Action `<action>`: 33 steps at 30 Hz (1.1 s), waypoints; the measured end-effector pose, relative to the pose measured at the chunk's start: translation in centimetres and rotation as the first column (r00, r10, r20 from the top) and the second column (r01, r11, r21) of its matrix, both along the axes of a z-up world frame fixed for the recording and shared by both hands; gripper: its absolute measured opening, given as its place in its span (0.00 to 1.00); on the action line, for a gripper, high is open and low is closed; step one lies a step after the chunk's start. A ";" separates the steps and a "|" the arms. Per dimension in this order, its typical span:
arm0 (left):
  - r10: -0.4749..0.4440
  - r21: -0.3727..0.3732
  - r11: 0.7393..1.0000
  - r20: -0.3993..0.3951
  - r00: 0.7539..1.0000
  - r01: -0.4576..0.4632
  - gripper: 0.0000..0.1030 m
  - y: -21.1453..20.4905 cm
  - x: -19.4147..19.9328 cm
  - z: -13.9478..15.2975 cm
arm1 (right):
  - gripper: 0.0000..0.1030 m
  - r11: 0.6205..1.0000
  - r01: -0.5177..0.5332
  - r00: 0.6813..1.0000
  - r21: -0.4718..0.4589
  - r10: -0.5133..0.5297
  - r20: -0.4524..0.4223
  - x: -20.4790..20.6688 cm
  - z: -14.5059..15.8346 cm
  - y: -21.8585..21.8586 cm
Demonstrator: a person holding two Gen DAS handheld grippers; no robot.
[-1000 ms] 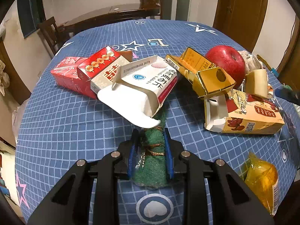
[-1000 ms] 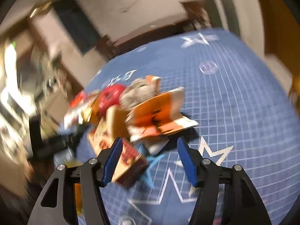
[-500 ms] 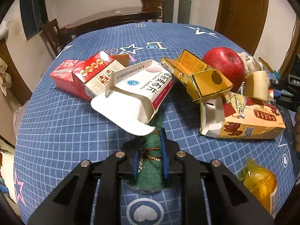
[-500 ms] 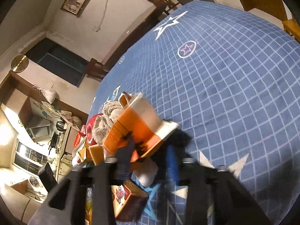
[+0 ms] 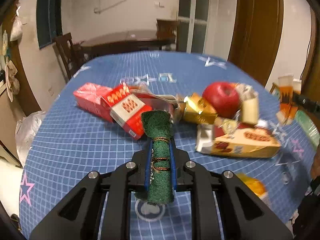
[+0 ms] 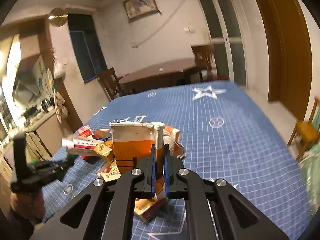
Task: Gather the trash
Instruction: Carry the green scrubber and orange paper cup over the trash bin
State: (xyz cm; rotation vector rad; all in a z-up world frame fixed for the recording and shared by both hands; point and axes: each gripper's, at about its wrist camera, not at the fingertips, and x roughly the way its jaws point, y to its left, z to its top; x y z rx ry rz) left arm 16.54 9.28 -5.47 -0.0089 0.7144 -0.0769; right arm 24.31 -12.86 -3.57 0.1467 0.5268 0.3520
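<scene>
My left gripper (image 5: 161, 146) is shut on a rolled green scouring pad (image 5: 158, 124) tied with brown cord, held just above the blue tablecloth (image 5: 80, 140). The pad's free end points at the red boxes (image 5: 112, 104). In the right wrist view my right gripper (image 6: 159, 150) is shut on the edge of an orange-and-white carton (image 6: 132, 140), raised off the pile. That carton (image 5: 287, 98) shows blurred at the far right of the left wrist view. A white-and-red box (image 6: 84, 142) lies in the heap by the left gripper (image 6: 69, 161).
On the table lie a red apple (image 5: 222, 98), a gold box (image 5: 198, 110), a cream block (image 5: 250, 110), a yellow snack carton (image 5: 244, 142) and an orange bottle (image 5: 252, 186). Chairs (image 5: 64, 54), a dark table and a wooden door stand behind. A white bag (image 5: 28, 128) hangs at the table's left edge.
My left gripper drew the green pad out from under the white box and lifted it. My right gripper closed on the orange carton and raised it, tilting upward.
</scene>
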 end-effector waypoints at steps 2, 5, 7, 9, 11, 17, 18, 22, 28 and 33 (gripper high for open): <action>0.006 -0.021 1.000 0.044 0.999 -0.005 0.14 0.0 -1.4 1.4 | 0.07 1.000 -0.003 0.999 -0.031 0.004 0.034 -1.5 0.7 0.6; 0.012 -0.033 0.999 0.095 0.995 -0.009 0.14 -0.2 -2.8 3.0 | 0.07 0.998 -0.004 0.997 -0.068 0.009 0.075 -3.3 1.8 1.2; 0.012 -0.039 0.999 0.129 0.992 -0.007 0.14 -1.0 -3.3 4.2 | 0.07 0.997 -0.002 0.996 -0.078 0.009 0.093 -4.7 2.7 1.5; 0.005 -0.040 0.999 0.162 0.987 0.001 0.14 -1.9 -3.4 5.2 | 0.07 0.996 0.006 0.994 -0.091 0.005 0.112 -6.1 3.5 1.5; -0.006 -0.037 0.999 0.201 0.980 0.014 0.14 -3.3 -3.6 6.1 | 0.07 0.995 0.014 0.992 -0.094 -0.002 0.125 -6.7 4.2 1.4; -0.043 -0.044 0.997 0.266 0.963 0.056 0.14 -7.2 -3.1 7.0 | 0.07 0.994 0.057 0.987 -0.096 -0.042 0.153 -8.5 6.4 0.1; -0.044 -0.047 0.997 0.273 0.961 0.059 0.14 -7.6 -3.0 7.0 | 0.07 0.993 0.061 0.987 -0.098 -0.045 0.155 -8.8 6.7 0.0; -0.040 -0.061 0.996 0.305 0.951 0.062 0.14 -9.2 -2.9 7.1 | 0.07 0.992 0.074 0.985 -0.102 -0.057 0.162 -9.8 7.2 -0.6; -0.043 -0.045 0.997 0.337 0.941 0.061 0.14 -10.4 -3.4 7.2 | 0.07 0.990 0.098 0.981 -0.101 -0.079 0.180 -10.8 8.3 -1.5; -0.041 -0.040 0.997 0.353 0.935 0.059 0.14 -10.8 -3.7 7.2 | 0.07 0.989 0.101 0.978 -0.106 -0.079 0.192 -11.1 8.6 -1.6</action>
